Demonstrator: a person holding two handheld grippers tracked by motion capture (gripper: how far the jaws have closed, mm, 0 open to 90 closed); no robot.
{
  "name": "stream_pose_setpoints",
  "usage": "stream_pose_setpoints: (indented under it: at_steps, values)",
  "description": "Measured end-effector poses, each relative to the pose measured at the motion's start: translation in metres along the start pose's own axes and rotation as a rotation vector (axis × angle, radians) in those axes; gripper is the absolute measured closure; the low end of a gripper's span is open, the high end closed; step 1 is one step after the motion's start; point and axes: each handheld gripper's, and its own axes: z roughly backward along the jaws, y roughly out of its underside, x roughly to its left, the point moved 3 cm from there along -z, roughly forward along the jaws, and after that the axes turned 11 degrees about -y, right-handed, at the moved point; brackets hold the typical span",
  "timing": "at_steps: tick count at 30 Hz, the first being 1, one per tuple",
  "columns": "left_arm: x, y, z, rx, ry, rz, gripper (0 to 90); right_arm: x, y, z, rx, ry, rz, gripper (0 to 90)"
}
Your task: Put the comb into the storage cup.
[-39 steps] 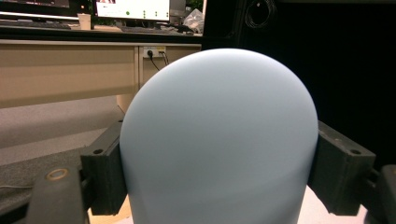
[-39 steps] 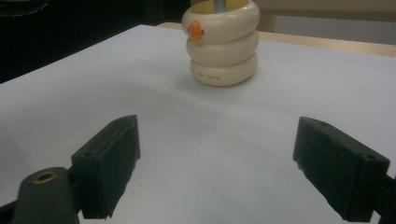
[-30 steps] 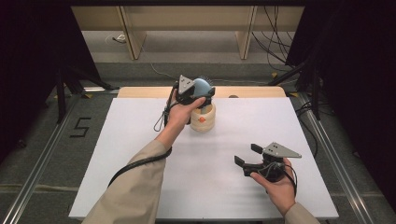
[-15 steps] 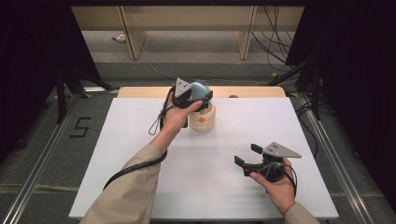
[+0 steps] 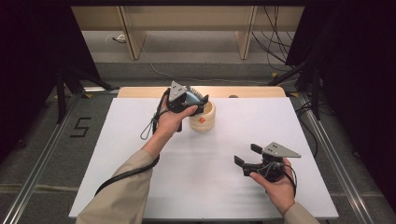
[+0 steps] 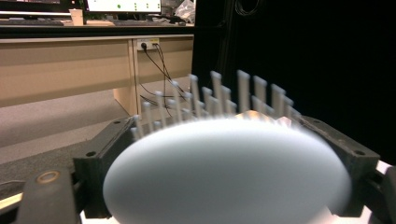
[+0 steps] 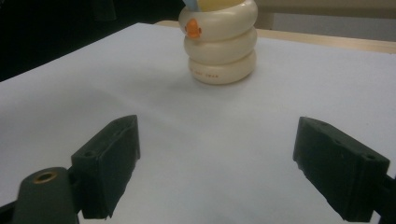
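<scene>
in the high view, the left claw point(image 5: 195, 100) is clenched on a pale blue brush point(image 5: 192, 98) and holds it at the mouth of the cream ringed holder point(image 5: 205, 122), which stands near the far edge of the white tabletop point(image 5: 140, 140). compared with 1 second ago the hand has gone a little farther back and the brush sits lower over the opening, so i judge the placing into the holder is almost done. the right claw point(image 5: 246, 155) rests released, well apart, near the front. in the left gripper view, the brush point(image 6: 229, 172) is gripped between both jaws, bristles pointing away. in the right gripper view, the jaws stand wide with nothing between them, and the holder point(image 7: 220, 42) is ahead with an orange mark.
</scene>
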Motion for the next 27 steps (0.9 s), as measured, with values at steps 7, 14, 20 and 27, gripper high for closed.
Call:
stream_pose_setpoints:
  at_steps: [7,14,20,27]
  values:
    - [0.001,-0.002,0.001,0.009,-0.009,-0.01,13.3,0.0,0.0,0.0,0.0,0.0,0.0,15.8]
    - [0.003,-0.007,0.003,0.008,-0.021,-0.029,2.0,0.0,0.0,0.001,-0.003,0.002,-0.004,15.8]
    - [0.007,-0.008,0.009,0.011,-0.021,-0.039,0.0,0.0,0.0,0.0,-0.002,0.006,-0.008,15.8]
    - [0.014,-0.009,0.014,0.015,-0.032,-0.041,0.0,0.0,0.0,0.0,-0.002,0.01,-0.009,15.7]
